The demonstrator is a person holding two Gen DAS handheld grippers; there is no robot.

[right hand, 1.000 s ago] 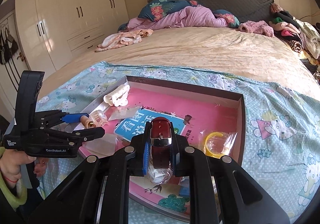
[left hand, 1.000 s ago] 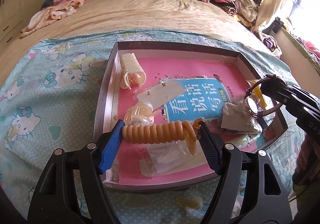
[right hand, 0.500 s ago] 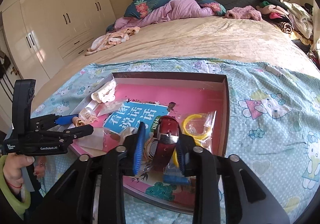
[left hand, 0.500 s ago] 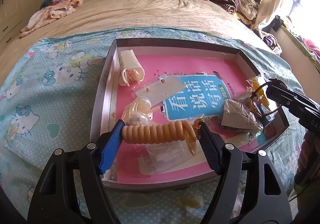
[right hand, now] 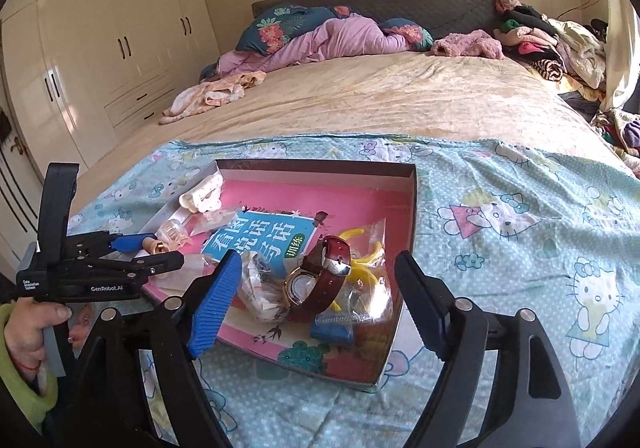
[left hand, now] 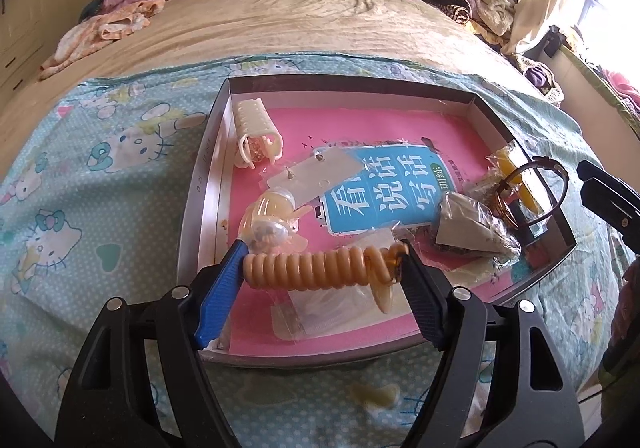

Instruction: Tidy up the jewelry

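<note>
Wristwatch (right hand: 316, 280), red strap, gold-rimmed face: lying now in the near right corner of the tray (right hand: 414, 208), resting on the small plastic bags beside a bagged yellow ring (right hand: 360, 248). A second ago I was carrying it clenched in my right hand-held gripper (right hand: 316, 300); that one is now standing wide open above it, touching nothing. I am judging this item as placed.

Coiled hair tie (left hand: 316, 268), amber: I am holding it stretched between the fingers of my left hand-held gripper (left hand: 320, 280), hovering over the near edge of the tray, as it was a second ago. It is waiting its turn, and I am reckoning it goes down next.

Other contents, lying on the pink liner: a cream hair claw (left hand: 256, 132) at the far left, a clear hair clip (left hand: 268, 220) near the left wall, a blue printed booklet (left hand: 380, 192) in the middle, a grey packet (left hand: 468, 228) to its right.

Surface: the tray is sitting on a light blue cartoon-cat sheet (right hand: 520, 216) spread over a bed (right hand: 380, 88).

Room: heaped clothes are piling up at the far right, a pink quilt (right hand: 340, 36) is lying against the headboard, and cream wardrobes (right hand: 100, 48) are lining the left wall.
</note>
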